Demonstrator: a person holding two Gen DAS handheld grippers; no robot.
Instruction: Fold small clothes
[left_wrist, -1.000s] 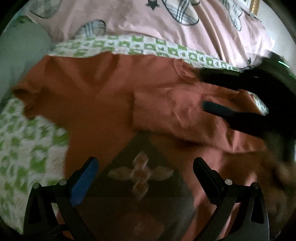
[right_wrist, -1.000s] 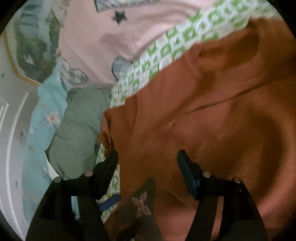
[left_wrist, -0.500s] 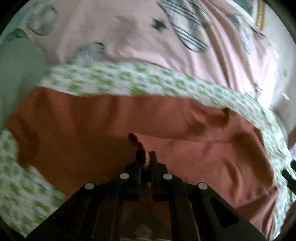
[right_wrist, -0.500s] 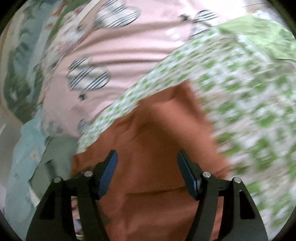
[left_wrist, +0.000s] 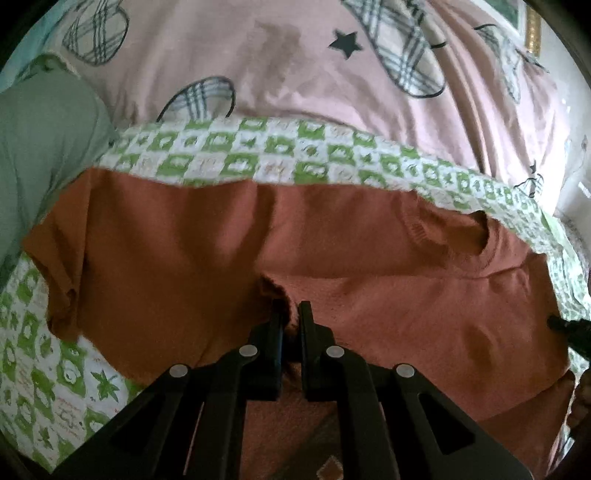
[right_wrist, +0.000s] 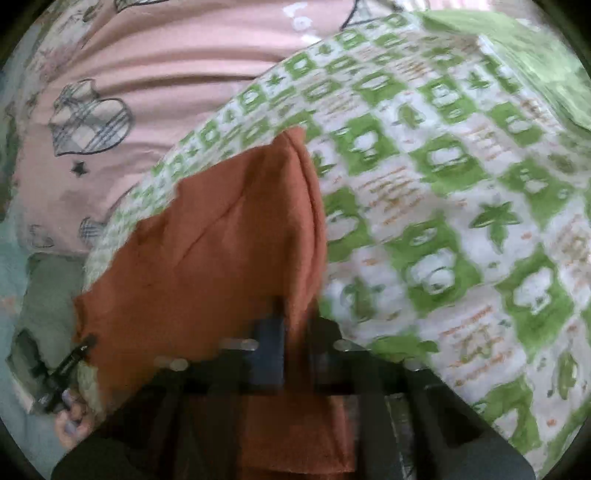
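Gripping: the left gripper has its two fingers pressed together on a raised pinch of the rust-orange sweater, at the end of a folded-over sleeve near the middle of the garment.
Right gripper: the right gripper, blurred in its own view, has its fingers drawn close on a ridge of the sweater that runs away from it toward the far side.
Sweater: it lies spread on the green-and-white checked sheet, its neck opening to the right in the left view, one sleeve end at the far left edge.
Patch: a dark panel with a pale flower motif shows at the near edge of the sweater, partly behind the left gripper's arms.
Sheet: in the right view the checked sheet fills the right side, touching the sweater's edge.
Bedding: a pink cover with plaid hearts and black stars lies on the far side of the sheet.
Green cloth: a plain grey-green cloth sits at the left, just beside the sweater's sleeve.
Other tool: the right gripper's dark tip shows at the right edge of the left view, and the left gripper, held by fingers, at the lower left of the right view.
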